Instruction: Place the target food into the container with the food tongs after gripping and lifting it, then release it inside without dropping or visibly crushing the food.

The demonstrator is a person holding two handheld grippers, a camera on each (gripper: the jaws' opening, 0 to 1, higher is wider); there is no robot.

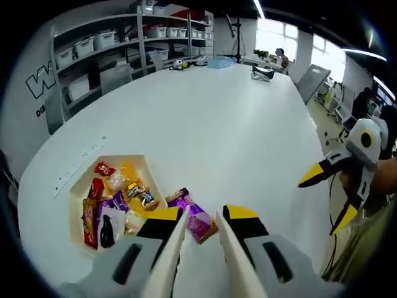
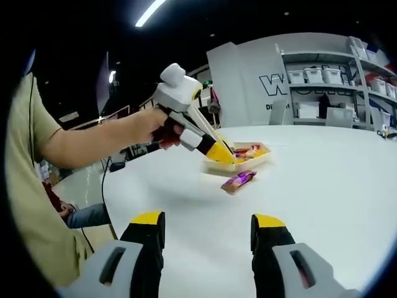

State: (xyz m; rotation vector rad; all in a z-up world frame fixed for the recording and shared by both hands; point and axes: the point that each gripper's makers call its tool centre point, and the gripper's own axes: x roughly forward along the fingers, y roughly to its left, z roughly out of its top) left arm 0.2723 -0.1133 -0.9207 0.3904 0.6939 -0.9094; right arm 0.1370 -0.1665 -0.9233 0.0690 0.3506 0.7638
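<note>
A purple snack packet (image 1: pixel 191 217) lies flat on the white table, just right of a shallow cream tray (image 1: pixel 140 159) that holds several wrapped snacks. My left gripper (image 1: pixel 203 214) hovers right above the packet, its yellow-tipped jaws pressed on the arms of cream food tongs (image 1: pixel 175 248), whose tips stand slightly apart over it. In the right gripper view a hand holds this left gripper (image 2: pixel 220 152) over the tray (image 2: pixel 243 163), with the packet (image 2: pixel 239 180) in front. My right gripper (image 2: pixel 208 225) is open, holds nothing and hangs well back from the tray; it also appears here (image 1: pixel 332 195).
The round white table (image 1: pixel 217 118) stretches far beyond the tray. A white strip (image 1: pixel 80 164) lies left of the tray. Shelves with bins (image 1: pixel 105 56) stand behind the table. Small objects (image 1: pixel 262 73) sit at its far end. A person's arm and body (image 2: pixel 37 186) are on the left.
</note>
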